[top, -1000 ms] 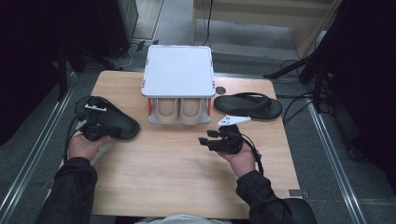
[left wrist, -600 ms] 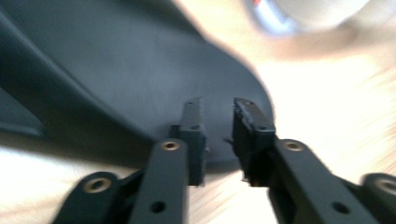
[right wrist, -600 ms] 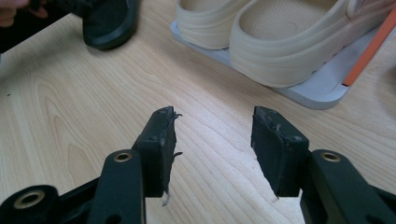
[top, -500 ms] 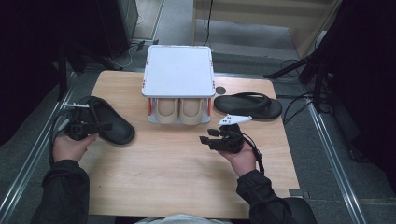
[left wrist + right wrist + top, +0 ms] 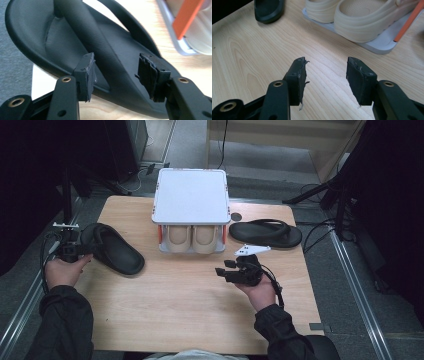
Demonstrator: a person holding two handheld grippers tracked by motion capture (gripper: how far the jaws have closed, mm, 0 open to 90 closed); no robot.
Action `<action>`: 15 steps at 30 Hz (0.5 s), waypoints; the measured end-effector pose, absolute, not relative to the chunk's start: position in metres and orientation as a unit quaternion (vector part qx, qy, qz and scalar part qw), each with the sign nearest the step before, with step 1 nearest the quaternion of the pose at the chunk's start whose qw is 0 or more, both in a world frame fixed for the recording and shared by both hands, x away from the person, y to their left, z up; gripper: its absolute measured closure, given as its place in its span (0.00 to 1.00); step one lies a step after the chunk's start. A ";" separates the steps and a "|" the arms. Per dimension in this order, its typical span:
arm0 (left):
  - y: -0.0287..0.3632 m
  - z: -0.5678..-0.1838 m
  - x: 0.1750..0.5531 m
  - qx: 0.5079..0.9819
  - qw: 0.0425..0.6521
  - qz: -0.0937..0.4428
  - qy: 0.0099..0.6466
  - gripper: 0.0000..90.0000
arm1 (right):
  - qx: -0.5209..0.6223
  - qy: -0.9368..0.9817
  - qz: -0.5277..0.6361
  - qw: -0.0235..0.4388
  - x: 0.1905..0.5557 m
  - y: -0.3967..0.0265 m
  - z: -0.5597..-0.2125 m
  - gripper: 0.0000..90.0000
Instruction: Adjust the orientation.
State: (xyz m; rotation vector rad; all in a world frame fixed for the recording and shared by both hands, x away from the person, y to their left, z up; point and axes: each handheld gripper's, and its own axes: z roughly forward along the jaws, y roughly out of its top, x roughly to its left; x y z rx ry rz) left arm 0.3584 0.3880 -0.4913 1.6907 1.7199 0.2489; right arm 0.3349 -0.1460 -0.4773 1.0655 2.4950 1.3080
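A small white shoe rack [image 5: 190,195] with a flat top and orange side posts stands at twelve o'clock on the wooden table [image 5: 175,315]. On its lower shelf sits a pair of cream clogs [image 5: 192,237], side by side, heels toward six o'clock. At three o'clock from the rack a second black sandal [image 5: 265,233] lies flat, well apart from it. A small dark round mark [image 5: 236,216] shows between them.

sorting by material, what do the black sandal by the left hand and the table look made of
Sandal: probably moulded foam or rubber; matte black, finely grained, one piece with its strap. Table: pale wood or wood-look laminate; the right gripper view shows grain lines with a smooth satin surface.
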 end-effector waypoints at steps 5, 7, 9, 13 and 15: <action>0.387 -0.498 0.369 0.650 0.339 0.103 0.672 0.52 | 0.361 0.823 0.433 0.070 0.332 -0.152 -0.478 0.56; 0.388 -0.498 0.371 0.650 0.338 0.107 0.672 0.52 | 0.366 0.821 0.433 0.072 0.330 -0.155 -0.478 0.56; 0.388 -0.500 0.374 0.645 0.339 0.109 0.677 0.52 | 0.368 0.819 0.434 0.075 0.328 -0.157 -0.478 0.56; 0.389 -0.508 0.383 0.644 0.331 0.095 0.683 0.52 | 0.375 0.817 0.432 0.078 0.325 -0.162 -0.479 0.56; 0.388 -0.509 0.385 0.644 0.328 0.093 0.685 0.52 | 0.378 0.817 0.428 0.078 0.325 -0.163 -0.479 0.56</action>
